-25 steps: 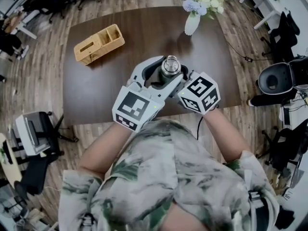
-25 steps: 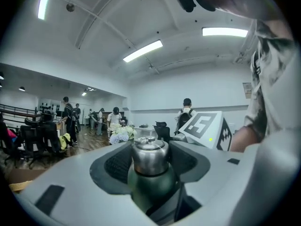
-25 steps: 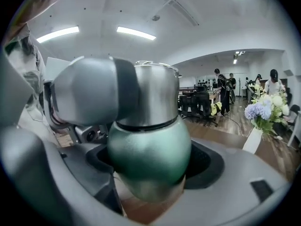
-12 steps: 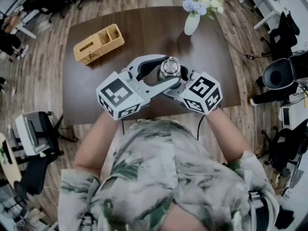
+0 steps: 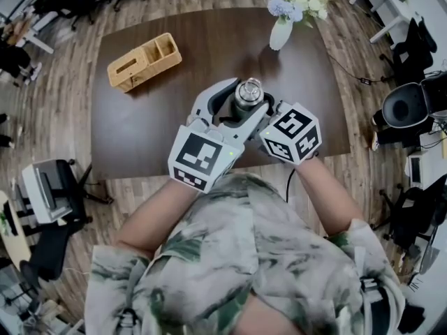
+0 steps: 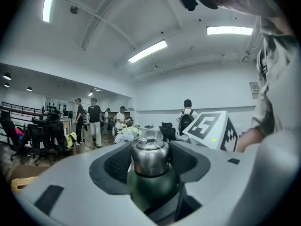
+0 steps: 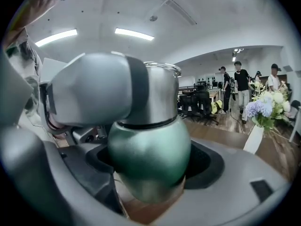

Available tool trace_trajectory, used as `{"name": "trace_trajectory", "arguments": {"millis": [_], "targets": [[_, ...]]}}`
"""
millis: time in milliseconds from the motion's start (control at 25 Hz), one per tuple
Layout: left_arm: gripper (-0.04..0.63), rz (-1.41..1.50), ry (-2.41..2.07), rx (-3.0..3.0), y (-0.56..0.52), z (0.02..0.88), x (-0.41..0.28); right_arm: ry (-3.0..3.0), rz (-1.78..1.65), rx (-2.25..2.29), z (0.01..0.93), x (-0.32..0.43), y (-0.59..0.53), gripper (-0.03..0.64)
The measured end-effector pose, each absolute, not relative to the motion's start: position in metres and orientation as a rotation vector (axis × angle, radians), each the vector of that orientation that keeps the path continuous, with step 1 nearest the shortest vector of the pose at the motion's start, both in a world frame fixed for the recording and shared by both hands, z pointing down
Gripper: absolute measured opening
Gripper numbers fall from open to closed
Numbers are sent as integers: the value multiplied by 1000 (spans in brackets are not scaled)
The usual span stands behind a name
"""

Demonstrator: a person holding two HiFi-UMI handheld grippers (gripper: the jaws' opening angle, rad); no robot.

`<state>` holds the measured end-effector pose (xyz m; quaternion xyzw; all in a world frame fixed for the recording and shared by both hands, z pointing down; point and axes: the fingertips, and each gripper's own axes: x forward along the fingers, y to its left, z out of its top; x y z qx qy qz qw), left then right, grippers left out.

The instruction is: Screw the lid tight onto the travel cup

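Head view: green rounded metal travel cup is held upright over dark brown wooden table, near its front edge, between both grippers. Whether its base touches the table cannot be told.

Left gripper is closed on brushed steel screw lid, with pads pressed to both sides. Right gripper is clamped round the wide green body below the lid, so its jaws stand fairly far apart. Lid looks seated level on the neck, and a thin dark line shows at the seam.

Step judged: tightening turns, near the end of the task. To be done well:
- Body should be locked by the right gripper and lid rolled by the left.
- Turning axis should be kept in line with the cup so threads are not crossed.
- Smooth steel may slip, so a firm squeeze and short arcs with regrips are advised.

Tan wooden compartment box and white vase of flowers sit well apart.
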<state>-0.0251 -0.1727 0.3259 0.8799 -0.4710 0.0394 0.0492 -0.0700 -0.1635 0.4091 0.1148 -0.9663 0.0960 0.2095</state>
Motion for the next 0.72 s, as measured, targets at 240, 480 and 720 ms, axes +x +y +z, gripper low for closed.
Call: {"name": "trace_trajectory", "arguments": {"millis": [240, 480, 720], "targets": [[264, 148, -1341, 2765, -168, 327, -20, -2667, 234, 337, 411, -69, -163, 403], [261, 149, -1218, 2849, -165, 324, -17, -2675, 221, 323, 408, -68, -162, 403], [256, 119, -1058, 2899, -160, 324, -18, -2669, 208, 293, 409, -68, -158, 403]]}}
